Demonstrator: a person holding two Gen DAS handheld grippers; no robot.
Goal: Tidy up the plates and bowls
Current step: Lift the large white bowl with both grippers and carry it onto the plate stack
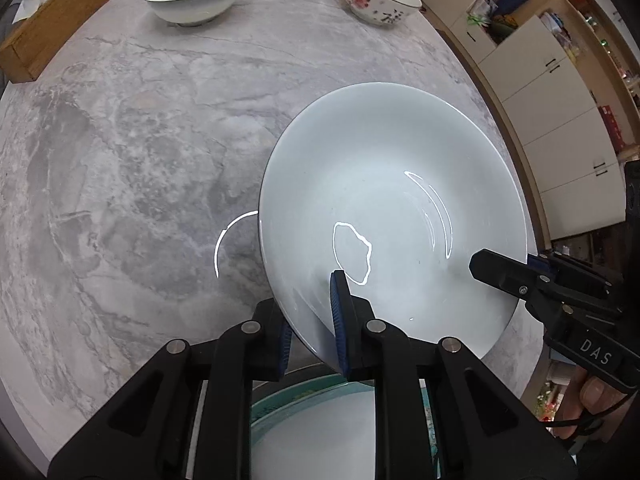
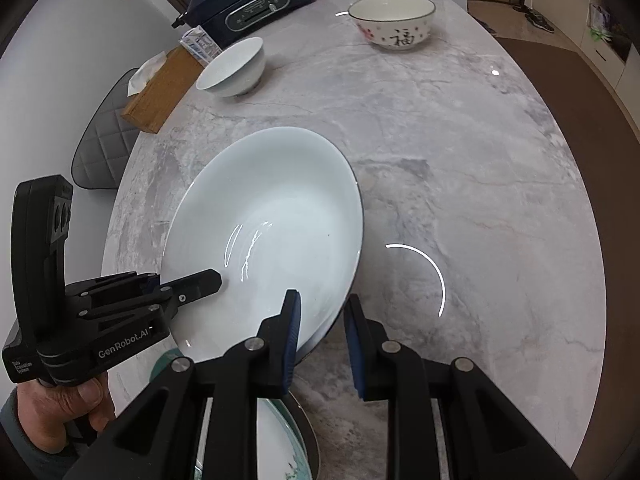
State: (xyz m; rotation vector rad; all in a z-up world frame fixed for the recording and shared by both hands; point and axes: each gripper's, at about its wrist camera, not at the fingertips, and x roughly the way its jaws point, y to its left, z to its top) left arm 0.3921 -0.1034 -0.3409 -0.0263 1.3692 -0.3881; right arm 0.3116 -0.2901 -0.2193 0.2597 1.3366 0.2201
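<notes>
Together, the left claw (image 1: 311, 322) and right claw (image 2: 322, 334) each pinch opposite rim edges of the wide white plate (image 1: 392, 208), balancing it tilted above the marble surface (image 1: 140, 160), over the green-rimmed plate (image 1: 312, 420) for stacking.

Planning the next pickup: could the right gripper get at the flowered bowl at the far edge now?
Probably not yet: the right gripper is clamped on the big white bowl rim. The table toward the flowered bowl is bare.
</notes>
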